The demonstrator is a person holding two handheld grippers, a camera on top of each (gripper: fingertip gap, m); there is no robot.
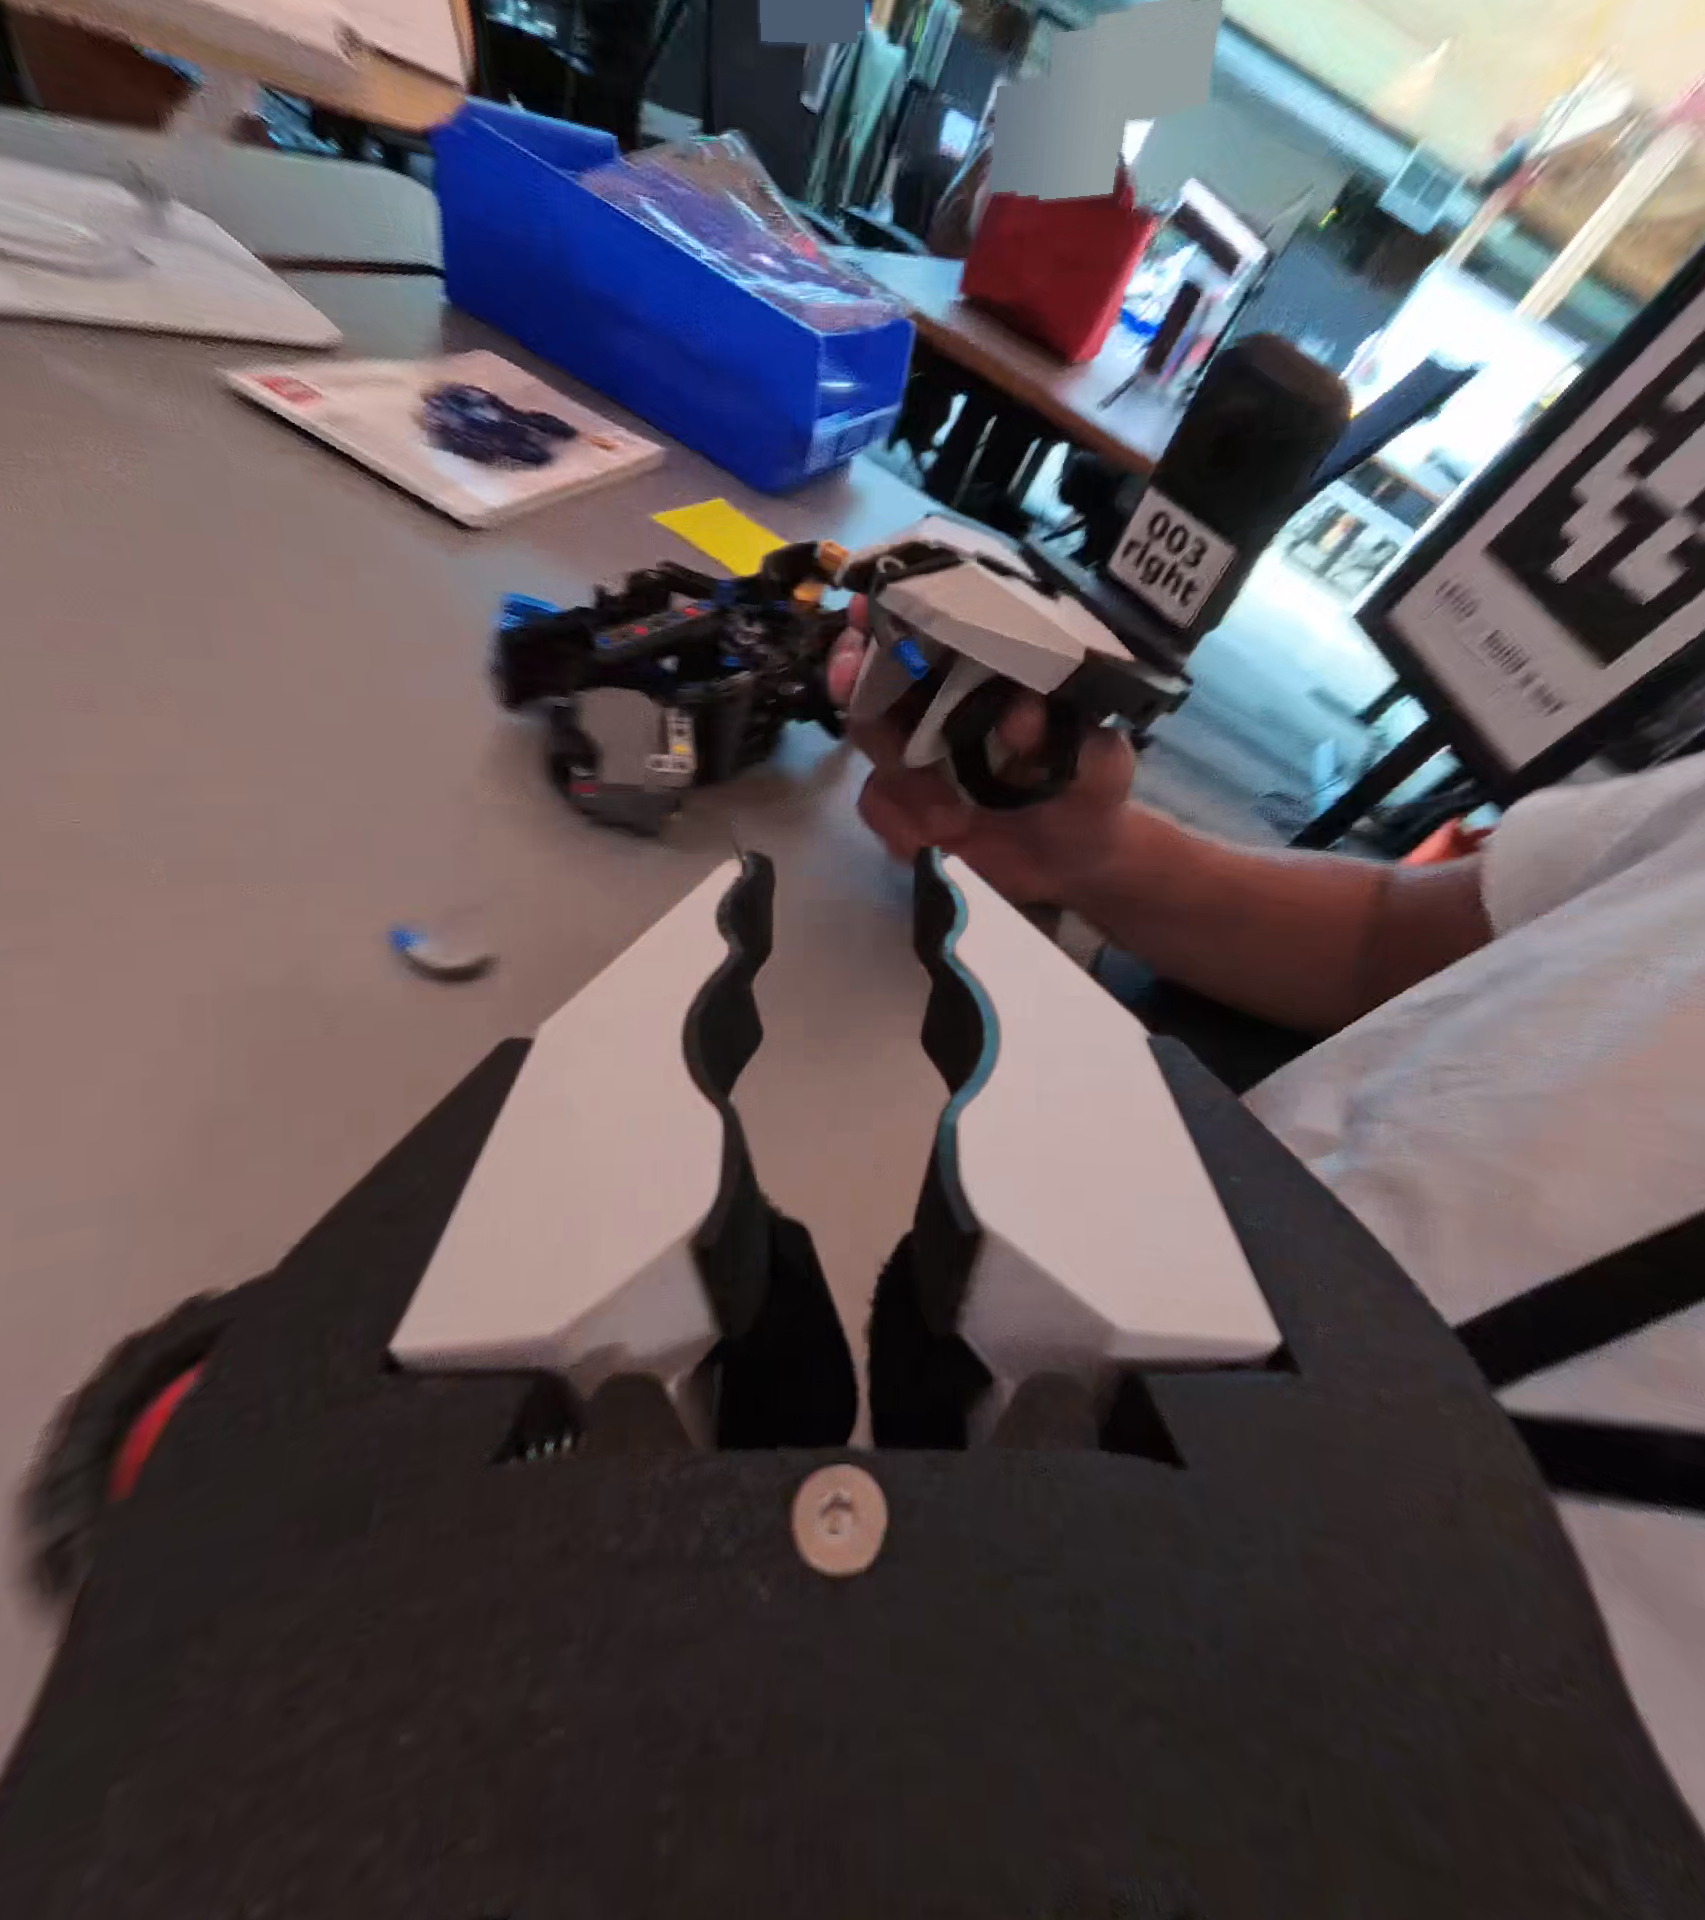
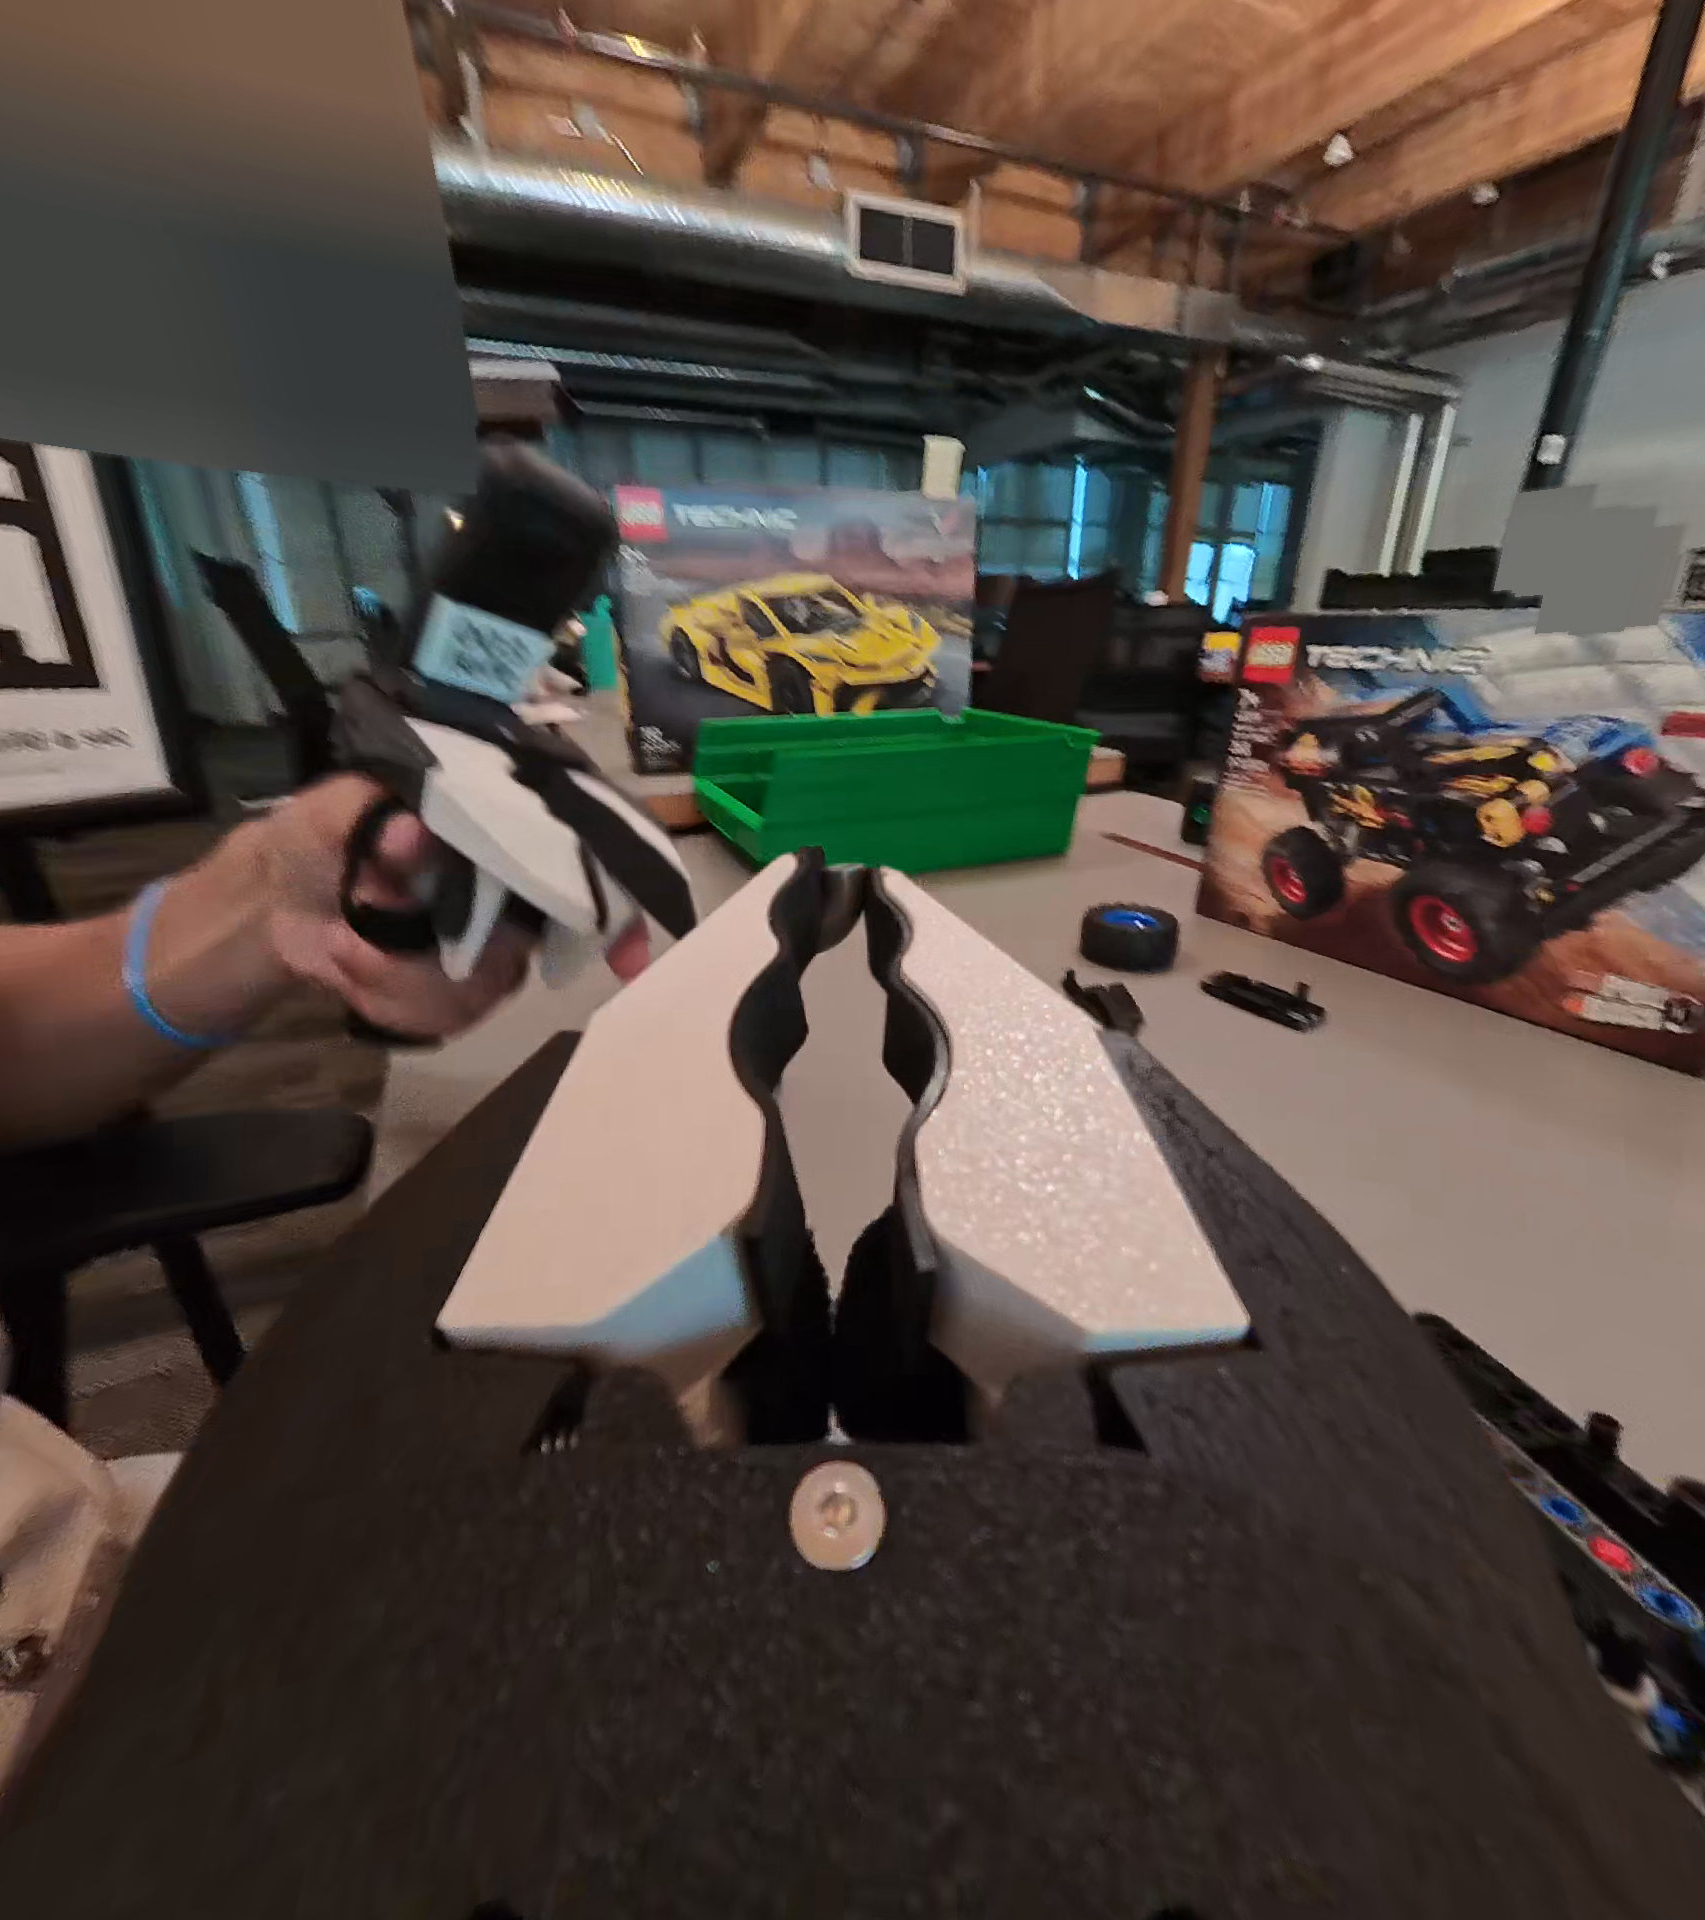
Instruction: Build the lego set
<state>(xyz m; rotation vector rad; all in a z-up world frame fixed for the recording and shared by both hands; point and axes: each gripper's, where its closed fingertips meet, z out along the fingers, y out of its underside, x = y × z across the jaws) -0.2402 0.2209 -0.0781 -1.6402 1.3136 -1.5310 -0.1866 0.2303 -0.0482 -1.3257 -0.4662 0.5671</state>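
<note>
Right claw (image 2: 840,883) clamped on a small grey piece (image 2: 843,891); left claw (image 1: 843,862) apart, empty, toy truck (image 1: 661,686) at eleven o'clock.

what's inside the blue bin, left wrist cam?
A crumpled clear plastic bag fills the blue bin and rises above its rim. Dark blue shapes show through it; anything beneath is hidden by bag and wall.

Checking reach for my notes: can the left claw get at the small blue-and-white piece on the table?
Probably yes: the left claw is open and empty, and the blue-and-white piece lies on bare table just left of it.
</note>
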